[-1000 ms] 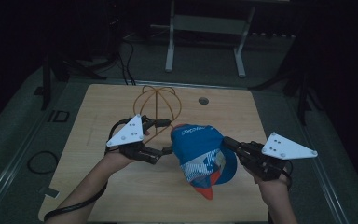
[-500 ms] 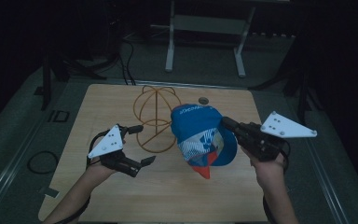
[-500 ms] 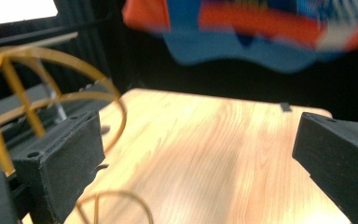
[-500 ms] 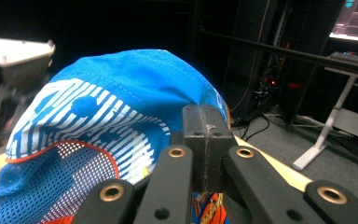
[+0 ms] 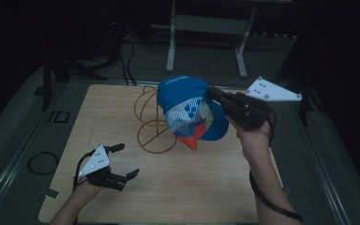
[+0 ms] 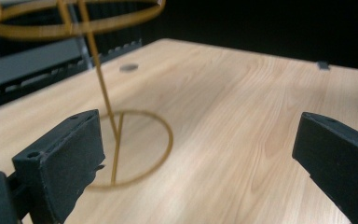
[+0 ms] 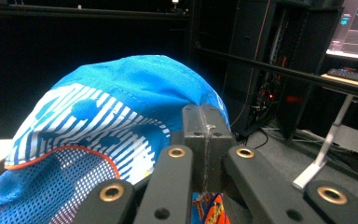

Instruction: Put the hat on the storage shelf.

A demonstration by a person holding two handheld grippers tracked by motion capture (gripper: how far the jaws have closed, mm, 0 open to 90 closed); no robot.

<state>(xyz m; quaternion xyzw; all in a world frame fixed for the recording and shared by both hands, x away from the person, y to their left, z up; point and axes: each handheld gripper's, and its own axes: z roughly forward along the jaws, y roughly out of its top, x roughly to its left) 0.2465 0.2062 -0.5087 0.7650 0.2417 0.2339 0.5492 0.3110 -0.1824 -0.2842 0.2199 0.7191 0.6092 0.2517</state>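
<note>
High view: your right tongs (image 5: 214,93) clenched on blue cap (image 5: 187,107), lifted above gold wire stand (image 5: 151,123) on tabletop (image 5: 206,187). Cap hides upper part of stand. Your left tongs (image 5: 124,161) released, low near front-left corner, well apart from stand.

Left gripper view: jaws wide, stand base ring (image 6: 135,149) on wood between them, small dark disc (image 6: 129,68) beyond.

Right gripper view: jaws pressed together on cap (image 7: 121,121) fabric; rack with cables (image 7: 270,70) behind.
</note>
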